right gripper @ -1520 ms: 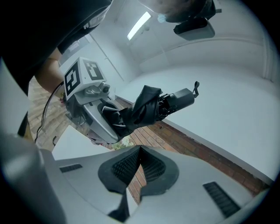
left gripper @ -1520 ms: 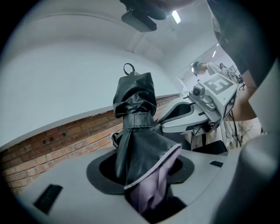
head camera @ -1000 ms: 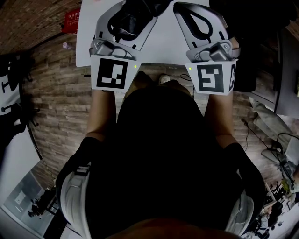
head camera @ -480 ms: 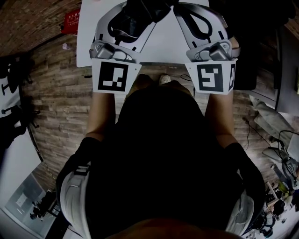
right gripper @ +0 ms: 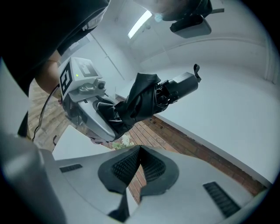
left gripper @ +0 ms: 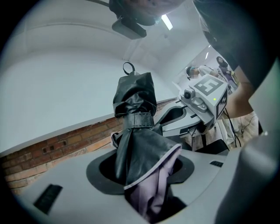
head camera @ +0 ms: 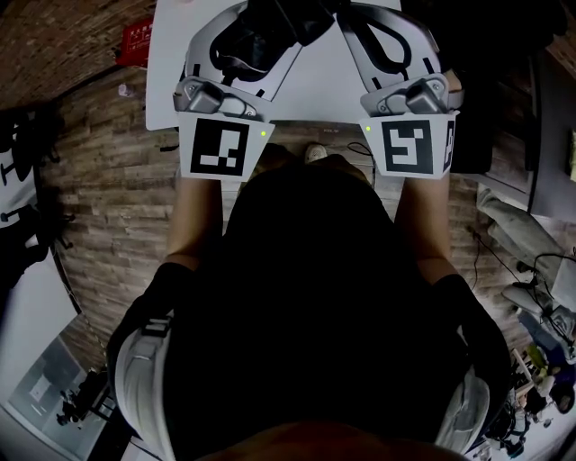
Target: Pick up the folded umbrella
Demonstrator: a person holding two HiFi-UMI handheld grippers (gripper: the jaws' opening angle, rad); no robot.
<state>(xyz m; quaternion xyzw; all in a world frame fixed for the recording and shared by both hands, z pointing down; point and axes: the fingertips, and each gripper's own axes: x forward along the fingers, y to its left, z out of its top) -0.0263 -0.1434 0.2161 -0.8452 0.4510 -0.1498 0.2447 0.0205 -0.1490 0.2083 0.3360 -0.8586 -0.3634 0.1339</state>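
Observation:
My left gripper (head camera: 241, 40) is shut on the folded black umbrella (head camera: 281, 20) and holds it level over the white table (head camera: 315, 85). In the left gripper view the umbrella (left gripper: 135, 131) fills the gap between the jaws: crumpled black fabric with a grey lining, a closing strap and a small wrist loop at its far end. My right gripper (head camera: 376, 36) hangs beside it, shut and empty. In the right gripper view, its ribbed pads (right gripper: 151, 166) meet with nothing between them. Beyond them are the umbrella (right gripper: 148, 98) and the left gripper (right gripper: 89, 103).
The table's near edge lies just below both grippers, above a brick-patterned floor (head camera: 108, 198). A red item (head camera: 138, 38) lies at the table's left. Office chairs (head camera: 22, 162) stand at the far left; cables and clutter (head camera: 531, 279) fill the right side.

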